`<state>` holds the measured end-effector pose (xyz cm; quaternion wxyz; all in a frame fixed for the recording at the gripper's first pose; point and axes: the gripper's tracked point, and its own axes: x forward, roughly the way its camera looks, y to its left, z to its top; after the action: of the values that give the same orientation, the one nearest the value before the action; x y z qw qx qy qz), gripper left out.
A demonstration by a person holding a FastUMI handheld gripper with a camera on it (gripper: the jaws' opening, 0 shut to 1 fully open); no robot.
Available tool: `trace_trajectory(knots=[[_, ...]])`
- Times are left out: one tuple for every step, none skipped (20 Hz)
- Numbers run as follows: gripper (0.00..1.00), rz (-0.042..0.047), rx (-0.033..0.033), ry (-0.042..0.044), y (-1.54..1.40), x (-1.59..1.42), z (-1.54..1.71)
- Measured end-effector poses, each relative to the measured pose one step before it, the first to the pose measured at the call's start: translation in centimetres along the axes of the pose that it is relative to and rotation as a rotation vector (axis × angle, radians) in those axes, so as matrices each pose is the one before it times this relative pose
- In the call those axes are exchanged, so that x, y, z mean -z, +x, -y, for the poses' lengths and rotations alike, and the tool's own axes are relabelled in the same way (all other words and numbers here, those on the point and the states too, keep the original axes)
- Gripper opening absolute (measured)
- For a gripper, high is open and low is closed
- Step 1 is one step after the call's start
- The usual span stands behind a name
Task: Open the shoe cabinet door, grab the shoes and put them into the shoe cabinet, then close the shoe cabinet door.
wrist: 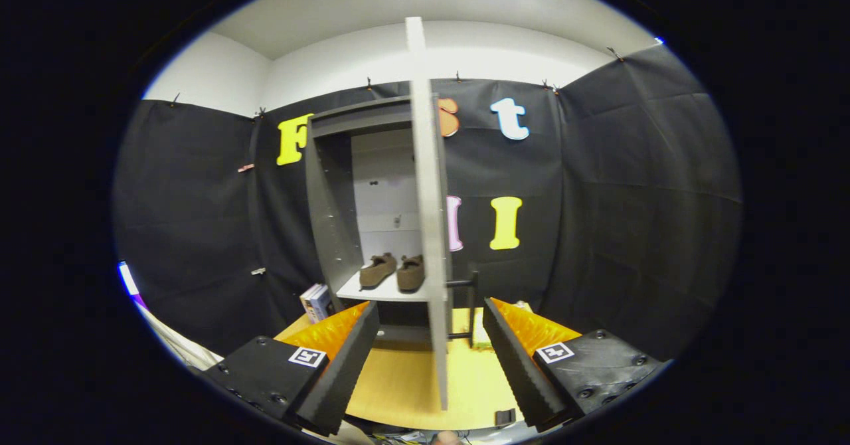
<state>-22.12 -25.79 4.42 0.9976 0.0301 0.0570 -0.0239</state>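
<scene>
Brown slippers [392, 271] sit side by side on the pale lower shelf [372, 293] inside the shoe cabinet [332, 206], toes pointing roughly toward the back panel, so the placing step looks done. In the gripper view the cabinet door [428, 219] stands swung fully out, seen almost edge-on as a tall grey slab that runs down between the two fingers of the hand-held gripper [431, 335]. Those fingers are spread wide apart with nothing pressed between them; the door edge passes through the gap without clearly touching either finger. A dark bar handle [468, 305] juts from the door's right face, just ahead of the right finger. Judging by this, opening and loading are finished and only the closing of the door is left, which would call for a push on the door's face or a grip on the handle. The cabinet stands on a yellow wooden surface [405, 382], and a few books [316, 302] lean just left of the cabinet base, beyond the left finger. The door hides the right part of the cabinet's inside, its hinge side cannot be made out, and small marks on the back panel are too faint to identify.
</scene>
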Motion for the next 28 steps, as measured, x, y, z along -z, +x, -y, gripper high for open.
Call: trace_trajectory(knots=[[0.99,-0.00564,0.01127,0.01455,0.078,0.101,1.246],[0.99,-0.00811,0.01018,0.01562,0.386,0.196,1.001],[0.99,-0.00747,0.00970,0.01278,0.589,0.208,1.095],[0.99,-0.00093,0.00896,0.00967,0.648,0.167,1.058],[0.99,0.00512,0.00066,0.00828,0.854,-0.034,0.671],[0.99,0.00799,0.00289,0.00516,0.727,-0.059,0.576],[0.99,0.00571,0.00401,0.00060,0.842,-0.187,1.002],[0.99,0.00004,0.00402,-0.00180,1.082,0.336,0.533],[0.99,-0.00194,-0.00326,-0.00222,0.974,0.158,0.433],[0.99,-0.00406,-0.00277,-0.00381,0.817,0.180,0.552],[0.99,-0.00344,-0.00423,-0.00176,0.997,0.094,0.406],[0.99,-0.00268,-0.00507,-0.00336,0.989,-0.109,0.341],[0.99,-0.00012,-0.00210,-0.00484,1.096,0.133,0.322],[0.99,-0.00175,-0.00569,-0.00527,0.917,0.058,0.124],[0.99,-0.00574,-0.00654,-0.00366,0.635,0.042,-0.051],[0.99,-0.00514,-0.01423,-0.00218,0.476,0.110,-0.274],[0.99,-0.00382,-0.01870,-0.00327,0.437,0.118,-0.556],[0.99,-0.00020,-0.00127,-0.01096,0.100,0.021,-0.306],[0.98,0.01362,0.00557,-0.01066,-0.207,-0.218,-0.018],[0.97,0.01011,0.00910,-0.01490,-0.047,-0.129,-0.167],[0.97,0.01140,0.00951,-0.00948,-0.010,-0.161,-0.074],[0.97,-0.00668,0.00341,-0.00132,0.010,0.195,-0.261],[0.97,-0.00278,-0.00542,0.00566,-0.044,0.268,-0.563],[0.97,-0.00438,-0.00558,0.00486,-0.044,0.077,-0.633],[0.97,-0.00014,-0.00443,0.00475,-0.299,-0.004,-0.691],[0.97,-0.00302,-0.00252,0.00104,-0.105,0.044,-0.641],[0.97,-0.00099,-0.00365,0.00081,0.000,0.129,-0.675],[0.97,0.00078,-0.00501,-0.00044,-0.025,0.073,-0.792]])
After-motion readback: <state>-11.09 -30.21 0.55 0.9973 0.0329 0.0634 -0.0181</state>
